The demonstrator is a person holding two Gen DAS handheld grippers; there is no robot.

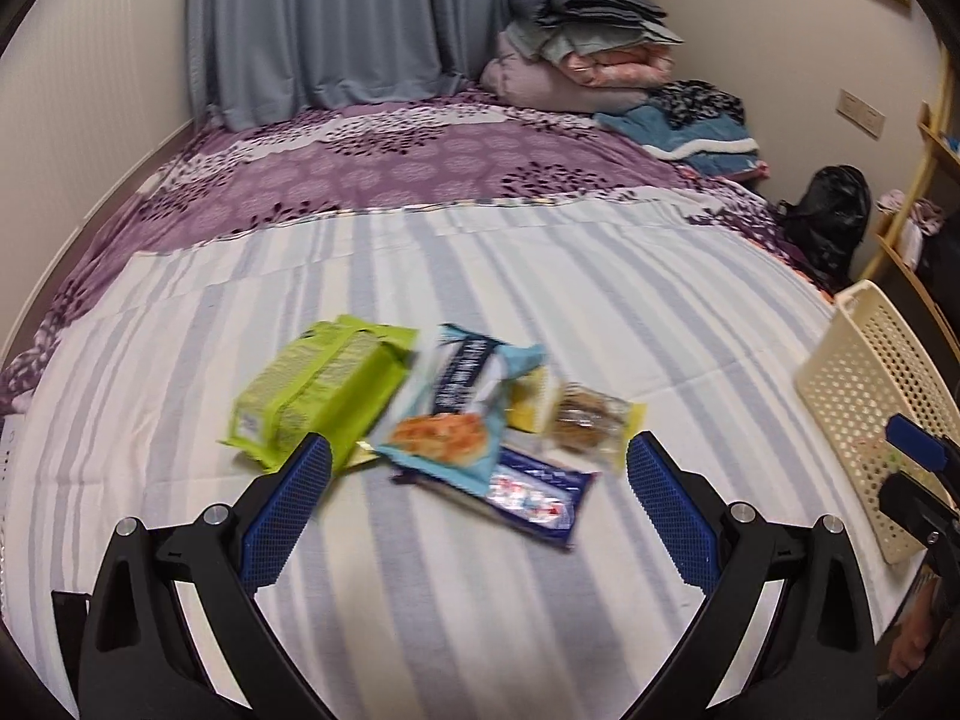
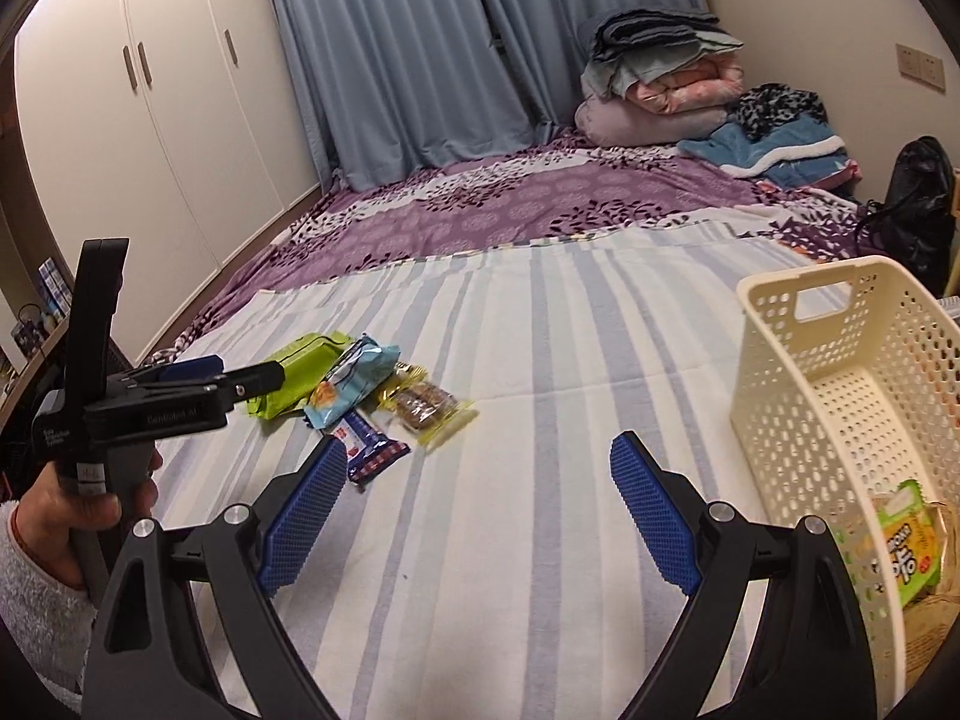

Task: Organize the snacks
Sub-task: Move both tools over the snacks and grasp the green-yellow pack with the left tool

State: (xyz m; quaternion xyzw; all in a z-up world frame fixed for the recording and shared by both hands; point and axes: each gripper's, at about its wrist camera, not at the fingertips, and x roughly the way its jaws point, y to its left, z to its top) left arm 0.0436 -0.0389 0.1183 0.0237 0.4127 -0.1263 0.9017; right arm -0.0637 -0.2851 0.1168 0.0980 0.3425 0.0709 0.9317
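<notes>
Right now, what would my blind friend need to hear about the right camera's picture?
An open right gripper hovers over a striped bedsheet, between a snack pile and a cream basket already holding a green packet. The left gripper reaches toward the pile.

Overlapping snack packets [image 1: 444,414] lie flat on the bed; cream basket [image 2: 798,372] holds perhaps two.

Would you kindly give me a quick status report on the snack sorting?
Both hand-held grippers open, empty: left, right. Snack pile loose on the bed. Basket holds a few packets. Nothing in the way.
</notes>
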